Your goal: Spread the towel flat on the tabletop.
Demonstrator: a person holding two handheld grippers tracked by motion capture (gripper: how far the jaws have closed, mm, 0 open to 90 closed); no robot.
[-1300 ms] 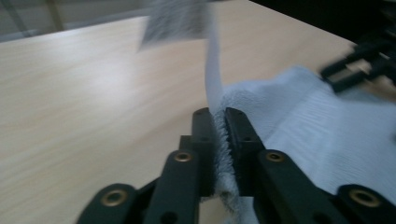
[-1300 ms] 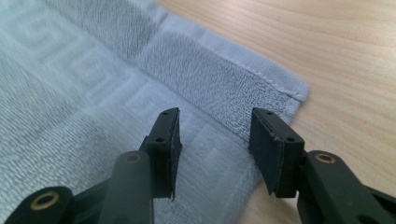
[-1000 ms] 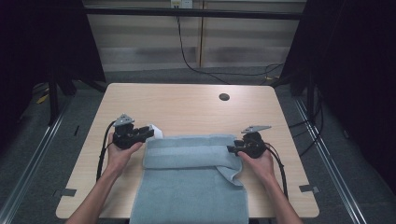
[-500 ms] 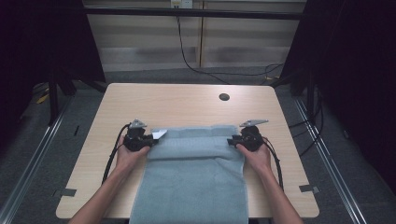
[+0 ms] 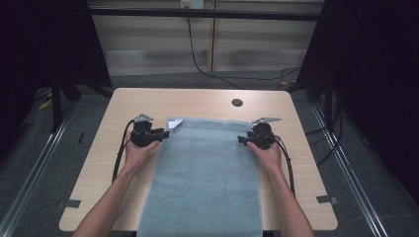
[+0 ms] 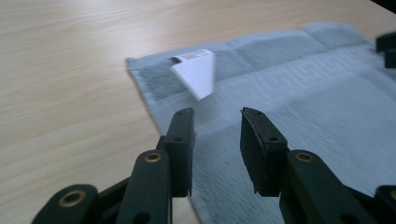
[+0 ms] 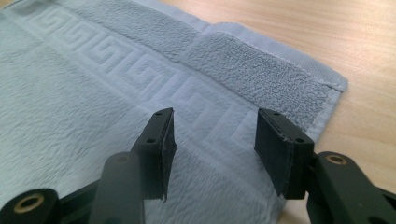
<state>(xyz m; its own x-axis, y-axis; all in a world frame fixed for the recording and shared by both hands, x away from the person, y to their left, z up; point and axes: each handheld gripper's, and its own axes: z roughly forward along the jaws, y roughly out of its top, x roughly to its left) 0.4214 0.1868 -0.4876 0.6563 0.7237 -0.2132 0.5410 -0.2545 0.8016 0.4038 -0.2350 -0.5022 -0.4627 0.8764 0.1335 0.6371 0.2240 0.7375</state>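
The soft, limp towel (image 5: 207,173) lay flat on the table (image 5: 207,101), both tongs, left (image 5: 159,134) and right (image 5: 243,139), parted and empty, having just been opening, best gripped at its 2 far corners.

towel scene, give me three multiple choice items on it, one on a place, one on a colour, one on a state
1. Where does the white tag sit on the towel?
A. near the far corner by the left gripper
B. at the near edge
C. in the middle

2. What colour is the towel?
A. red
B. grey-blue
C. yellow

3. How does the towel lie on the table?
A. rolled into a tube
B. bunched in a heap
C. spread flat

Answers: 1 A, the left gripper view shows the tag at that corner, ahead of the jaws. 2 B, it looks grey-blue in every view. 3 C, the high view shows it spread flat between the left gripper and the right gripper.
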